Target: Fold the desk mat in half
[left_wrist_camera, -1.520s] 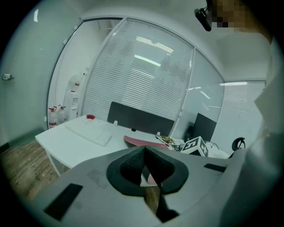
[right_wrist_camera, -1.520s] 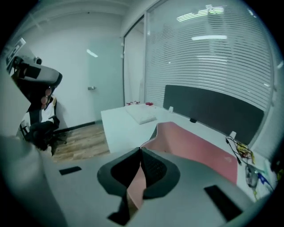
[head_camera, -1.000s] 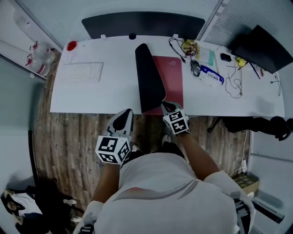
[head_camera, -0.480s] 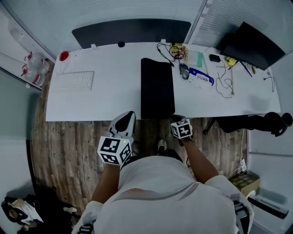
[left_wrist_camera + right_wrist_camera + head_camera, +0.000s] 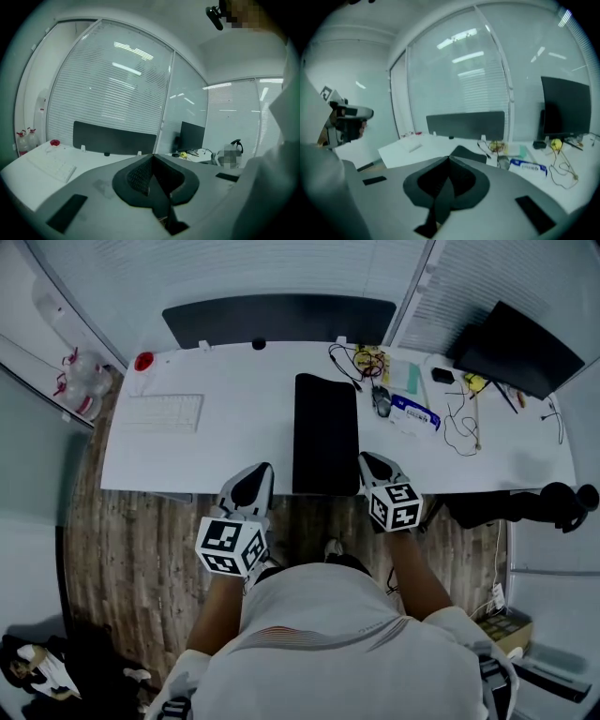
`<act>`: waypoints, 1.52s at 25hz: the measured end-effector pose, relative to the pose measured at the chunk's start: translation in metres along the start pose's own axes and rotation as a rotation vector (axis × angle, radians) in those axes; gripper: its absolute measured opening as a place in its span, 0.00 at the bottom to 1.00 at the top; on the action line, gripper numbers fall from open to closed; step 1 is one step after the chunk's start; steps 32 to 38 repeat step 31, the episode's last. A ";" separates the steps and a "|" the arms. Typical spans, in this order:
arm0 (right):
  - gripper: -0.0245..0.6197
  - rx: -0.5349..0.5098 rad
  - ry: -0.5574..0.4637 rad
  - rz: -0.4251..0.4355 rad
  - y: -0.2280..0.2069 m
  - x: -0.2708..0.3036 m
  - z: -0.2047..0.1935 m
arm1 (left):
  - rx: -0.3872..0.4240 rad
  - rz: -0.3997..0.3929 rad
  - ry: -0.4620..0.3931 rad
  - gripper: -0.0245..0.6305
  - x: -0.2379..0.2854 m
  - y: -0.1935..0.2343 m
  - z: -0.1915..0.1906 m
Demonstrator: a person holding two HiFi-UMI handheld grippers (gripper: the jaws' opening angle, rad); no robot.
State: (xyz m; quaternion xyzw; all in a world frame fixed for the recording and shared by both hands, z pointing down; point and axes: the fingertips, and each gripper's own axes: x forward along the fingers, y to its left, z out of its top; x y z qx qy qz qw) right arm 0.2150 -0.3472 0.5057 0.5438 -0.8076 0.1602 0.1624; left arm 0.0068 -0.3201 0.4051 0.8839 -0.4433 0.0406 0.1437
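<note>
The black desk mat (image 5: 325,432) lies folded flat as a narrow strip across the white desk (image 5: 216,451), reaching its front edge; its far end (image 5: 468,153) also shows in the right gripper view. My right gripper (image 5: 368,459) (image 5: 449,158) hovers at the desk's front edge just right of the mat, jaws shut and empty. Left of the mat's near end, below the desk edge, my left gripper (image 5: 260,471) (image 5: 152,157) is held shut with nothing in it.
A white keyboard (image 5: 167,412) and a red object (image 5: 143,361) sit at the desk's left. Cables (image 5: 361,360), a mouse (image 5: 381,401), a blue-and-white packet (image 5: 412,413) and a monitor (image 5: 518,348) crowd the right. A dark divider panel (image 5: 281,319) lines the back.
The mat's raised half, with the red underside showing, has come down into a flat black fold. My right gripper has let go and shifted right of the mat.
</note>
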 end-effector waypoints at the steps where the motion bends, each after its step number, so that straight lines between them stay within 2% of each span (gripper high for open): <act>1: 0.12 -0.013 -0.054 0.008 0.005 -0.007 0.023 | 0.006 0.010 -0.018 0.06 -0.003 0.003 0.007; 5: 0.12 -0.061 -0.219 0.029 0.025 -0.035 0.097 | 0.027 0.051 -0.081 0.06 -0.019 0.017 0.032; 10: 0.12 -0.106 -0.297 0.071 0.050 -0.056 0.132 | 0.039 0.089 -0.118 0.06 -0.035 0.029 0.047; 25: 0.12 -0.105 -0.241 0.136 0.083 -0.041 0.109 | 0.034 0.130 -0.091 0.06 -0.060 0.035 0.030; 38: 0.12 -0.107 -0.232 0.145 0.084 -0.043 0.107 | 0.022 0.132 -0.087 0.06 -0.062 0.034 0.027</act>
